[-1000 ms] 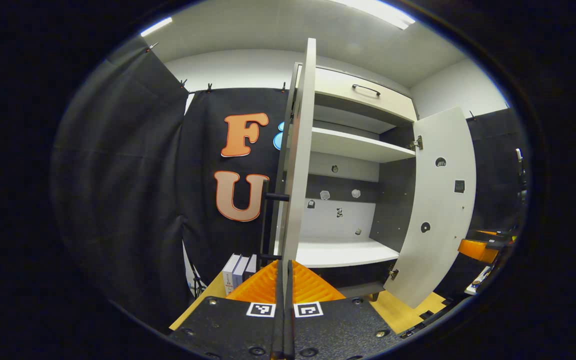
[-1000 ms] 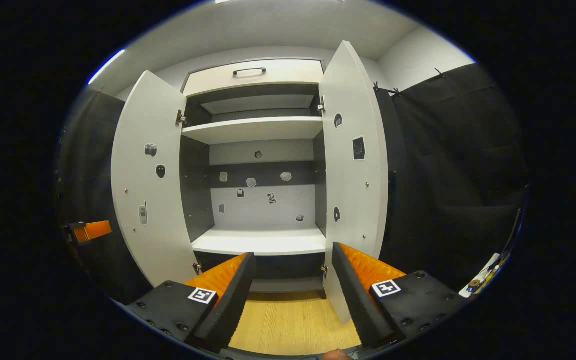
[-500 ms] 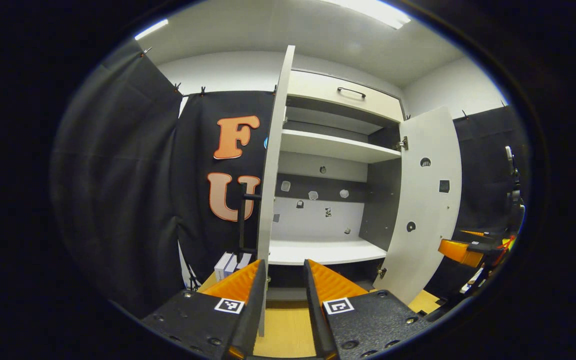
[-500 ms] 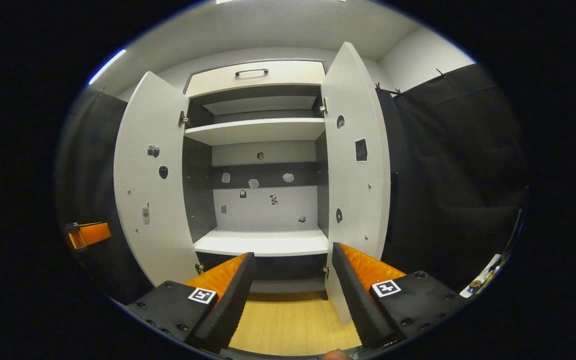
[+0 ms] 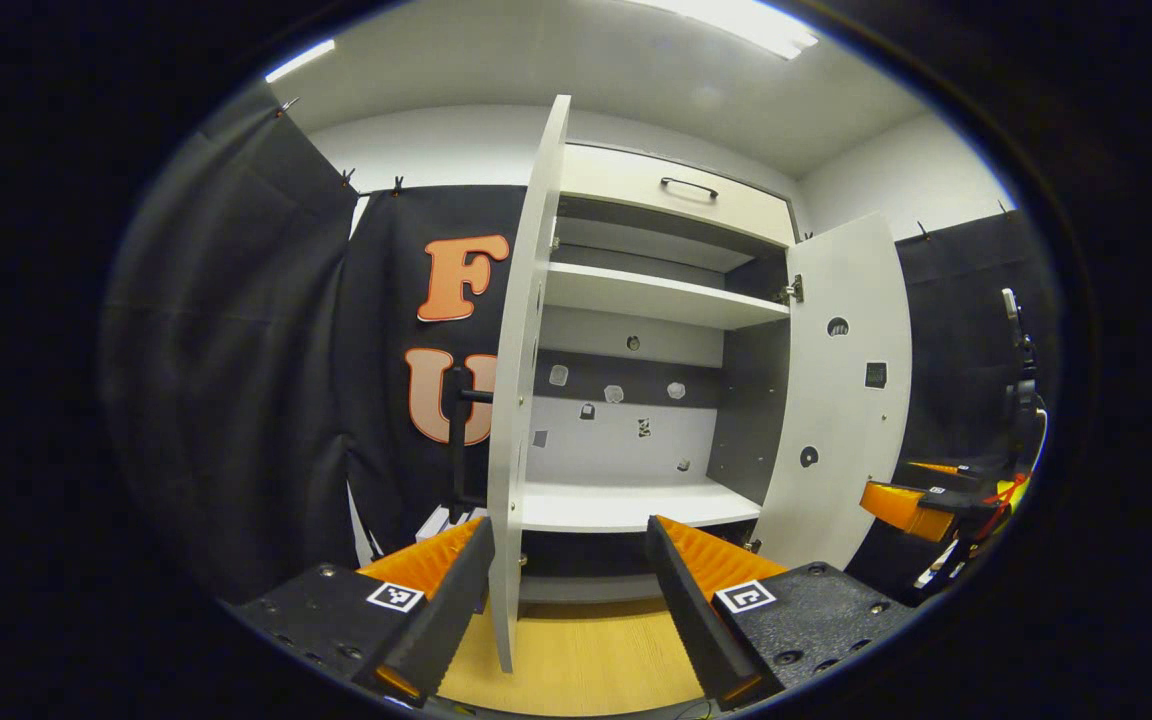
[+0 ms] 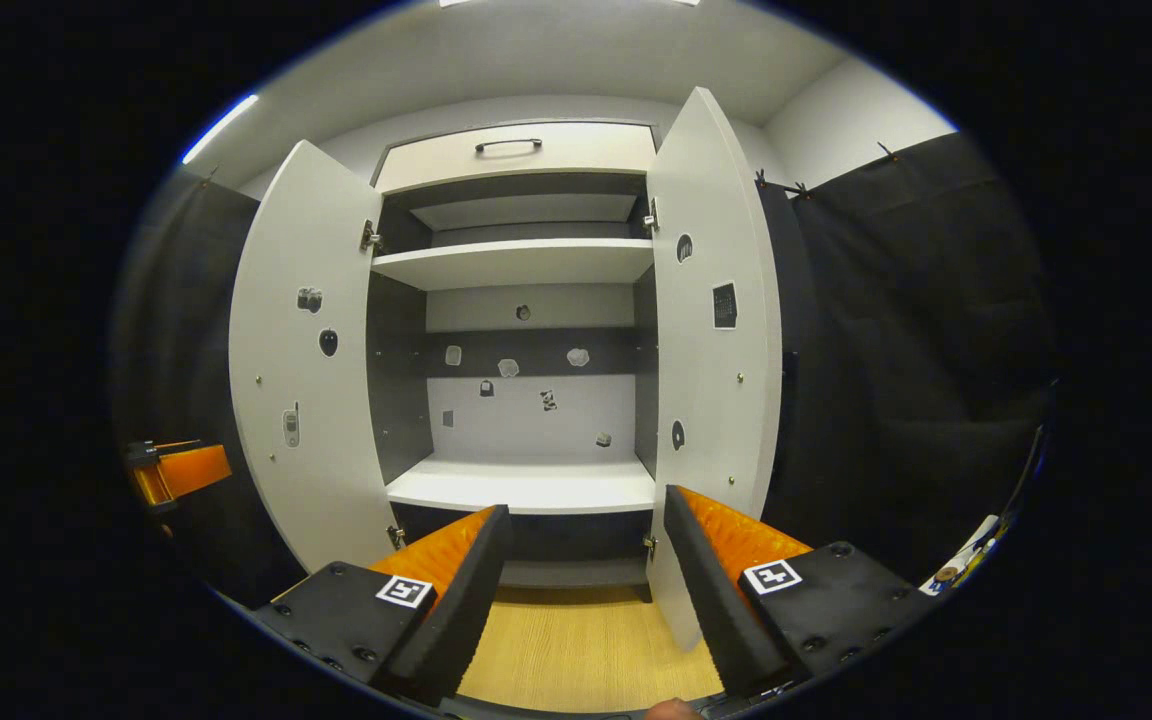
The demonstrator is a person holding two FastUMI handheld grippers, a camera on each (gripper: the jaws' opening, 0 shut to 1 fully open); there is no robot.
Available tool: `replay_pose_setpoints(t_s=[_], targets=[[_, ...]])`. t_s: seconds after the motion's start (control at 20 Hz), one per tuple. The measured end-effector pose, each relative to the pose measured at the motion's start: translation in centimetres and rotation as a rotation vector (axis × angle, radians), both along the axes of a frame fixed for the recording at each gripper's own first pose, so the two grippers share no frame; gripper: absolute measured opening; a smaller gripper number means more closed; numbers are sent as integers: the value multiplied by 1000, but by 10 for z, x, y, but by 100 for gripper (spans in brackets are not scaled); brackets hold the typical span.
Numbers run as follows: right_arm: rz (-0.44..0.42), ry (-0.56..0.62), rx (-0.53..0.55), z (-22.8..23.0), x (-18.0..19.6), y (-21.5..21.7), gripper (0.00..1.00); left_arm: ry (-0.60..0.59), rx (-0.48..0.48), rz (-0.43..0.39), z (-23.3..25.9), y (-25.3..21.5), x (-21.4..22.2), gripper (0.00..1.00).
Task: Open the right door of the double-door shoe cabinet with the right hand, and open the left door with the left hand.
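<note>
The double-door shoe cabinet (image 6: pixel 521 300) stands against the white back wall with both doors swung wide. In the right gripper view the left door (image 6: pixel 296 380) and the right door (image 6: pixel 721 350) flank the open interior, each showing its inner face with small dark stickers. Inside, an upper shelf (image 6: pixel 516 262) and a lower shelf (image 6: pixel 526 488) run between dark side panels; further small stickers dot the back panel (image 6: pixel 526 400). Above the compartment sits a drawer front with a dark handle (image 6: pixel 508 145).

In the left gripper view the left door (image 5: pixel 521 380) is seen nearly edge-on, its dark bar handle (image 5: pixel 458 440) on the outer face toward the black cloth; the right door (image 5: pixel 836 400) stands open farther off.

The left gripper (image 5: pixel 566 600) hangs before the left door's lower edge with its jaws spread apart, holding nothing; the door edge lies between the fingers, just beside one, and contact cannot be told. The right gripper (image 6: pixel 581 590) faces the cabinet's middle, jaws likewise spread and empty, over the light wooden floor (image 6: pixel 576 650).

The right gripper (image 5: pixel 921 500) also appears at the far right of the left gripper view, and the left gripper (image 6: pixel 176 470) at the left of the right gripper view.
</note>
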State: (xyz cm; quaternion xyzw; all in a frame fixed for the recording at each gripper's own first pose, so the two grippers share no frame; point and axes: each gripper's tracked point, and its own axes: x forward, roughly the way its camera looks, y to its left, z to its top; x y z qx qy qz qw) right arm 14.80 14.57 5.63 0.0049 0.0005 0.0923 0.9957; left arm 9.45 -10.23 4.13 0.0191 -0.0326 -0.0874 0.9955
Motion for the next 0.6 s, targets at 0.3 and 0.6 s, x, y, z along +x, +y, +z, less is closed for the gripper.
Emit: replay_pose_setpoints(t_s=[0.3,0.6], targets=[[6,1,-5,-1,4,2,89,-12,17,38,1,3,3,95],[21,-43,7,8,8,6,97,-11,16,66,2,6,10,95]])
